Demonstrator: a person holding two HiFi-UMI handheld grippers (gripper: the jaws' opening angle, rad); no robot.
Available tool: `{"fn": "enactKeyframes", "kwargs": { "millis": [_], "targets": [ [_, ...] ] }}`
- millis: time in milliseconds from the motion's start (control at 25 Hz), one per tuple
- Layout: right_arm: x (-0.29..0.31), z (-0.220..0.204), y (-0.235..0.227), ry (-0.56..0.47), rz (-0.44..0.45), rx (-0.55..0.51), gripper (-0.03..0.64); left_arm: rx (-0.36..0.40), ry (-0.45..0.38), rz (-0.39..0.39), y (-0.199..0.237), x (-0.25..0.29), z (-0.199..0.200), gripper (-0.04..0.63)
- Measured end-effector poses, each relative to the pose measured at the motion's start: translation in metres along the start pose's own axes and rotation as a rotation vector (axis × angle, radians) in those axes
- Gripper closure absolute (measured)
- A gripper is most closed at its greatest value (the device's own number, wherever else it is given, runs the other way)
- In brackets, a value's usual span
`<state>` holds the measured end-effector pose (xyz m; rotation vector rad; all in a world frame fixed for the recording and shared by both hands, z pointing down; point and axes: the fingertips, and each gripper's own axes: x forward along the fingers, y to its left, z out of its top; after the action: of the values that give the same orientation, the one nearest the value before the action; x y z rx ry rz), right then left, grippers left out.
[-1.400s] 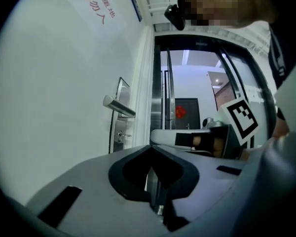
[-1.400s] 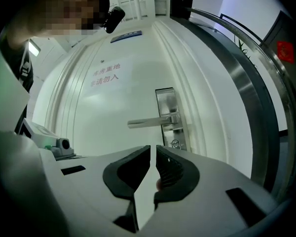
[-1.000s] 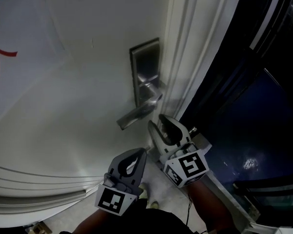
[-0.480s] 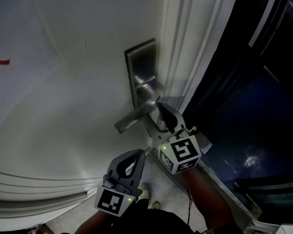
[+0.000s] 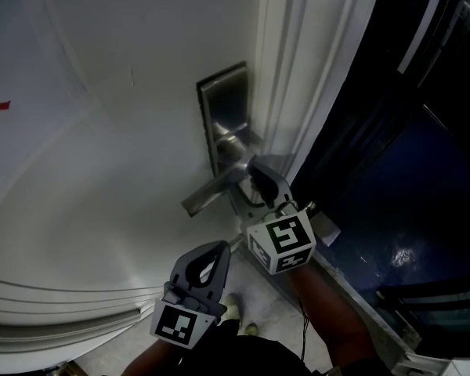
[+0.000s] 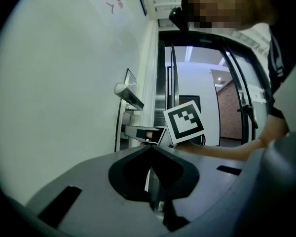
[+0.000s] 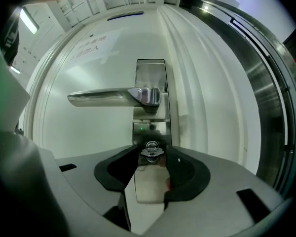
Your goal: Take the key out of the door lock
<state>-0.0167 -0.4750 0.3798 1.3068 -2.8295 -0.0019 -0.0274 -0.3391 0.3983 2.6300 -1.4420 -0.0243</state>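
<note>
In the right gripper view a small silver key (image 7: pixel 151 151) sticks out of the steel lock plate (image 7: pixel 151 78), below the lever handle (image 7: pixel 111 97). My right gripper (image 7: pixel 153 159) is open, its two dark jaws standing either side of the key without pressing on it. Seen from the head view, the right gripper (image 5: pixel 254 177) reaches under the handle (image 5: pixel 210 192) up to the lock plate (image 5: pixel 222 104), and the key is hidden there. My left gripper (image 5: pixel 218 247) hangs lower and nearer to me, shut and empty. Its jaw tips meet in the left gripper view (image 6: pixel 151 149).
The white door (image 5: pixel 102 171) fills the left side, with its frame (image 5: pixel 298 69) just right of the lock. A dark glass panel (image 5: pixel 407 194) lies beyond the frame. Pale floor (image 5: pixel 266 312) shows below my arms.
My right gripper has moved forward and up, from below the handle to the lock plate. The left gripper has stayed where it was.
</note>
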Motion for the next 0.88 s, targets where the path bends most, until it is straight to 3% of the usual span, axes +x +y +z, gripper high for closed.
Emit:
{"fn": "enactKeyframes", "kwargs": {
  "millis": [200, 880],
  "targets": [
    [0.001, 0.001, -0.001, 0.003, -0.012, -0.011, 0.472, 0.004, -0.005, 0.004, 0.001, -0.001, 0.001, 0.591],
    [-0.018, -0.002, -0.003, 0.017, -0.008, -0.012, 0.477, 0.003, -0.024, -0.021, -0.013, 0.006, 0.008, 0.591]
  ]
}}
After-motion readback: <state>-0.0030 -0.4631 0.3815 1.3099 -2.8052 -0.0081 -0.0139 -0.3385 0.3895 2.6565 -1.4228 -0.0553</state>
